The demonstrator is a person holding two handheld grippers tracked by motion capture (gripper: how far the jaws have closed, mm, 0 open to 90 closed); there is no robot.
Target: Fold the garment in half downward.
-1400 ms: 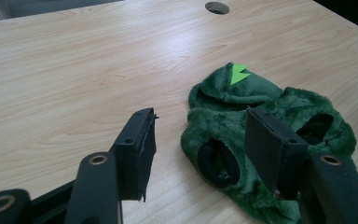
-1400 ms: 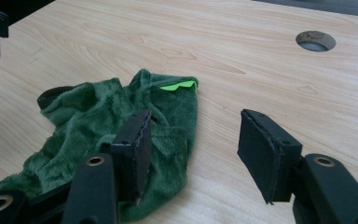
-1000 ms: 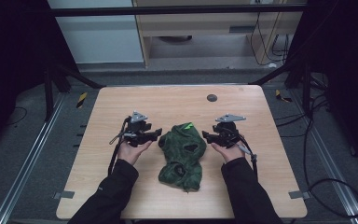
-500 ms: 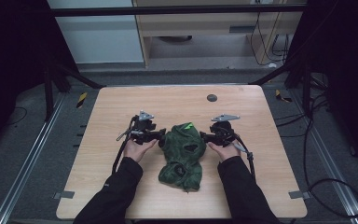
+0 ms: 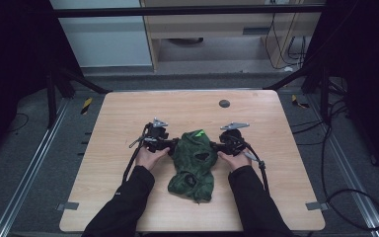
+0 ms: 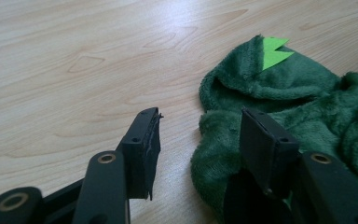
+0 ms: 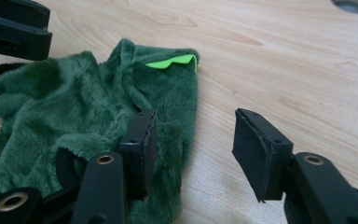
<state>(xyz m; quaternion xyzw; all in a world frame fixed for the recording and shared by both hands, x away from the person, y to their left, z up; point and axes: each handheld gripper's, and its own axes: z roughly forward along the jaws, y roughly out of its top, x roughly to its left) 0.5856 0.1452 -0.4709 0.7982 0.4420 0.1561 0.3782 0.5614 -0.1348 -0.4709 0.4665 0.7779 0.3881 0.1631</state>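
the green fleece garment (image 5: 193, 163) lay crumpled mid-table (image 5: 128, 113) between my two claws. my left gripper (image 6: 198, 135) stood wide open, one jaw over the fabric's edge, one over bare wood. my right gripper (image 7: 193, 140) gaped likewise at the opposite edge, gripping nothing.

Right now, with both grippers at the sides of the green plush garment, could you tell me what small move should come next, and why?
Probably close both grippers. The left gripper and right gripper are open, each with one jaw over the green plush garment and one over bare wooden table, straddling its opposite edges. Closing would likely pinch each edge.
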